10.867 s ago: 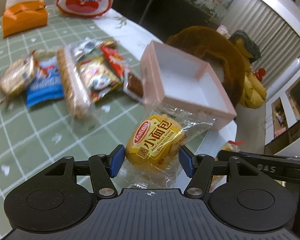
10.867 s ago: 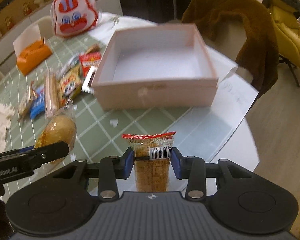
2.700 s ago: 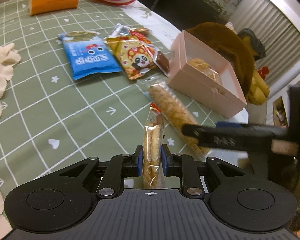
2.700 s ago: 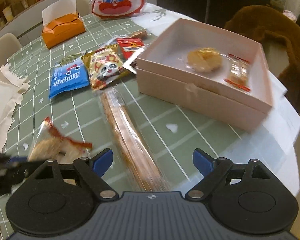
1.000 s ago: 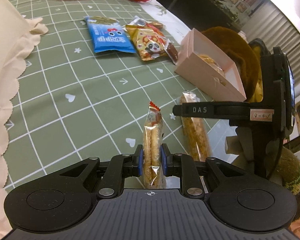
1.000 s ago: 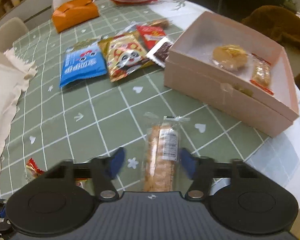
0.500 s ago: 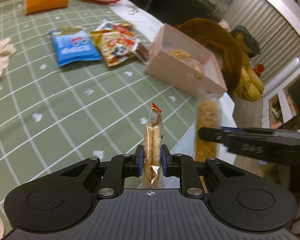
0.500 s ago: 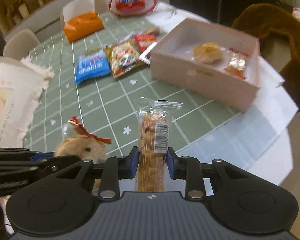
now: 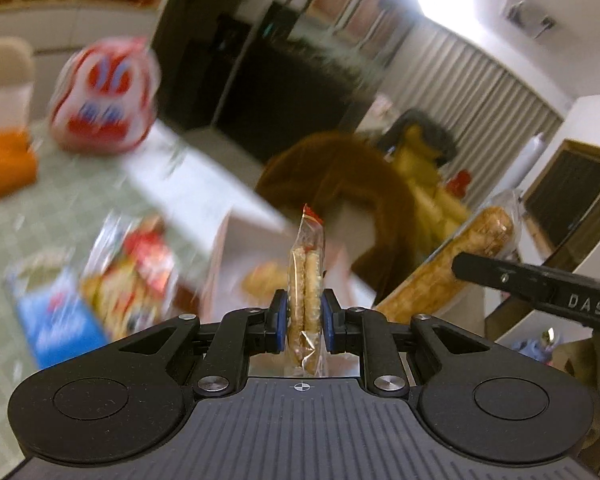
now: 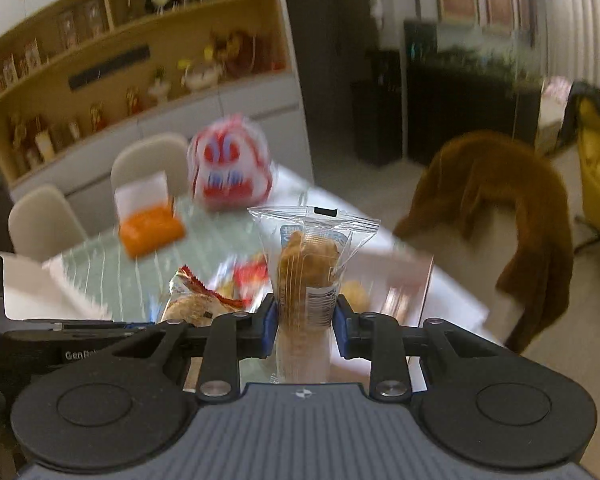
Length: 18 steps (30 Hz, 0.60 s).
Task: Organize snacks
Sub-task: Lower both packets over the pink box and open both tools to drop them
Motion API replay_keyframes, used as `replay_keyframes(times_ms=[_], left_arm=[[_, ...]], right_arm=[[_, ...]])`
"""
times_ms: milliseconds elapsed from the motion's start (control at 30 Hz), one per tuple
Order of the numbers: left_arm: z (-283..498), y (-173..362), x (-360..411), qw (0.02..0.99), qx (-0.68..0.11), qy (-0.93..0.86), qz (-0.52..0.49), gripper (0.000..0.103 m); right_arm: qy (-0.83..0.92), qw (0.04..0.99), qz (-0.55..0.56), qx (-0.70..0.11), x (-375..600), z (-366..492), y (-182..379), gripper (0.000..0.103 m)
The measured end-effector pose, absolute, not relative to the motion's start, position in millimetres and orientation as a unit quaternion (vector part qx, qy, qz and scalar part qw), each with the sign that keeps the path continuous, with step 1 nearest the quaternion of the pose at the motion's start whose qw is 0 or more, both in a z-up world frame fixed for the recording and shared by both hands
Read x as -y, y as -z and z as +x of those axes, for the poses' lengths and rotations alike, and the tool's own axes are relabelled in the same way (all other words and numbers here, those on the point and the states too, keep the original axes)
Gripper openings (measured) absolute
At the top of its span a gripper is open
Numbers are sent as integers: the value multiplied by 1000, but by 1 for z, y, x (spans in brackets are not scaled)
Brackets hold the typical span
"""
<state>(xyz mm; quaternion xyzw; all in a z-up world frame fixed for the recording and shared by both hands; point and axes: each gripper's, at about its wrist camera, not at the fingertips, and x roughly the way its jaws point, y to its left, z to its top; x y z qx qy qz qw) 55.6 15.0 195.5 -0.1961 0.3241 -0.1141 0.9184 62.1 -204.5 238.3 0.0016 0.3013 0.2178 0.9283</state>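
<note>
Crackers in a clear wrapper with a red top edge, the small cracker pack (image 9: 305, 280), stand upright between the blue pads of the left gripper (image 9: 304, 322), which is clenched on the pack's lower half; the pack's top rises well above the fingertips. In the right wrist view the right gripper (image 10: 303, 328) grips the long biscuit pack (image 10: 306, 276) in the same way, its pads pressing both sides just below the barcode, and the clear sealed top fans out above the jaws. The lower end of that pack runs down behind the gripper body.

From the left wrist view the long biscuit pack shows to the right, slanting up and right, with the dark finger of the right gripper crossing in front of it. From the right wrist view the small cracker pack shows low on the left, just beside the long one, above the left gripper's dark arm.

Farther off, all blurred, the pink box (image 9: 236, 264) lies just behind the small cracker pack, with a round yellow snack (image 9: 262, 280) inside it. Left of the box loose snack bags (image 9: 132, 276) lie on the green checked tablecloth (image 9: 60, 216), among them a blue packet (image 9: 60, 324). At the far side sit an orange tissue box (image 10: 150, 228) and a red and white rabbit bag (image 10: 230, 174). A brown coat (image 10: 500, 208) hangs over a chair at the far right.
</note>
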Motion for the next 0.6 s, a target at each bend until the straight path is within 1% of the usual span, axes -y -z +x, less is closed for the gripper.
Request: replay_keyframes(times_ms=[100,267,333,367,433,533,600], left_arm=[[89,-213,-8,919,-313,141,-193,22],[134,-208,5,907,-326,175,-200,22],[154,-194,8,896,-346,182,-210,22],[167,-184,7,885,-364,186,-222,24],[194,-152,3,863,-407,179,-241,24],[213,-111,-4,861,-442,103,-229,24],[212,-100,-14,865,-438,76,-232,24]], right_arm=[[-209,936,-10,-283,210,85,-258,28],[-210,929,-13,-306,213,128,-257,28],[-210,924,-14,-319,212,143,-248,28],[-209,920,-11,-331,211,152,-242,28],[-205,904,-10,-376,207,176,-221,30],[-196,871,16,-450,207,220,-184,44],[-190,865,36,-463,216,232,-169,44]])
